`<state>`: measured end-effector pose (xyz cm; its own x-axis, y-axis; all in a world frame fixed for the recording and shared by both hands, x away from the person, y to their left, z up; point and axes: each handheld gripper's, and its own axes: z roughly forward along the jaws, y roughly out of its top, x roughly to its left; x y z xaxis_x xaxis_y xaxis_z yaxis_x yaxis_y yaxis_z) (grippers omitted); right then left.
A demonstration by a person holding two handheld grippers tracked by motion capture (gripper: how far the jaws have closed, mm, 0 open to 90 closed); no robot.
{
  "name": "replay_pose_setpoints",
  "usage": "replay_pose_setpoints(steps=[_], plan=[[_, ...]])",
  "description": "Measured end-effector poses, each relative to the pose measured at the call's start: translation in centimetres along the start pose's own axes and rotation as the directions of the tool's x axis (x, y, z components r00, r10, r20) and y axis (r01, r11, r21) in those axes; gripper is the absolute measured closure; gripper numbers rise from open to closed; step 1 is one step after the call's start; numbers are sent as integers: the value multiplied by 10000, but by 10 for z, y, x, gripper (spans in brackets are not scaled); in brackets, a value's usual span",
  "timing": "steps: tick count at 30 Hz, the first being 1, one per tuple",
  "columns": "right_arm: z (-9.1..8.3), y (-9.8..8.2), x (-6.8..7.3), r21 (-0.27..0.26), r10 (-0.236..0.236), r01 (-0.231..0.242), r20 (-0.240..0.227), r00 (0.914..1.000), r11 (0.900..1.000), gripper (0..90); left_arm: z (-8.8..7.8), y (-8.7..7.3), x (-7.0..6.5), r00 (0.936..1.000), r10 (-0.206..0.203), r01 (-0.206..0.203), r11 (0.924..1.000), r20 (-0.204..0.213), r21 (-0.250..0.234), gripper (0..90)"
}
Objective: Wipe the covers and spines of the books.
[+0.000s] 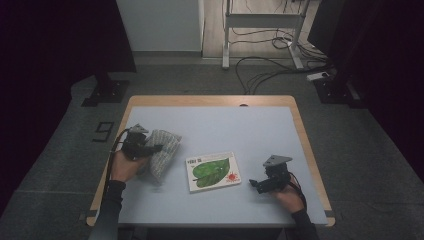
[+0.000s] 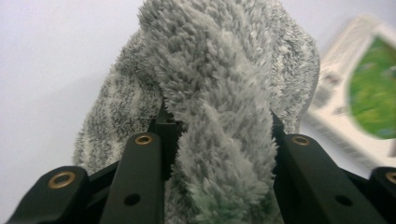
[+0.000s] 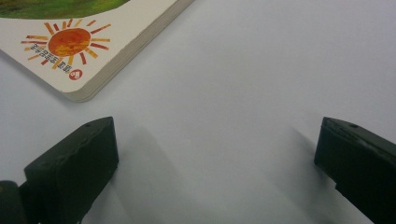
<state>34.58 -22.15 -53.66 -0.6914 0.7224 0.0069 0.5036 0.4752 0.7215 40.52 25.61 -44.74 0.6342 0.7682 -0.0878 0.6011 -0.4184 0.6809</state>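
Left hand-held gripper (image 2: 217, 140) pinching fluffy cloth (image 2: 219, 84), close-up

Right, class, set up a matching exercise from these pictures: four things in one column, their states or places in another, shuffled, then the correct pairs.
Things:
1. left claw
2. right claw
3. fluffy grey cloth
4. picture book

States:
A. lies flat mid-table, leaf and sun on its cover
B. open above the bare table top
C. bunched up at the table's left side
D. shut on the cloth

Pairs: 1-D, 2-B, 3-C, 4-A
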Motion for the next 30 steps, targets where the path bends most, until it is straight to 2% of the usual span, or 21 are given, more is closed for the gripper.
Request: replay_pose_setpoints(steps=[7,13,19,27,30], plan=[[0,0,0,1,-1,1,1,10000,10000,0,2,17,-29,9962,645,-639,9979,588,-114,630],[0,0,0,5,15,-15,-11,10000,10000,0,14,27,-49,9892,1116,-1116,9937,955,-56,630],[0,0,0,6,14,-14,-14,10000,10000,0,37,28,-63,9860,1289,-1315,9912,1054,176,626],[0,0,0,13,6,-6,-22,10000,10000,0,73,21,-73,9831,1523,-1621,9820,1015,968,624],[0,0,0,8,6,-6,-23,10000,10000,0,80,18,-73,9841,1390,-1490,9850,1109,874,622]])
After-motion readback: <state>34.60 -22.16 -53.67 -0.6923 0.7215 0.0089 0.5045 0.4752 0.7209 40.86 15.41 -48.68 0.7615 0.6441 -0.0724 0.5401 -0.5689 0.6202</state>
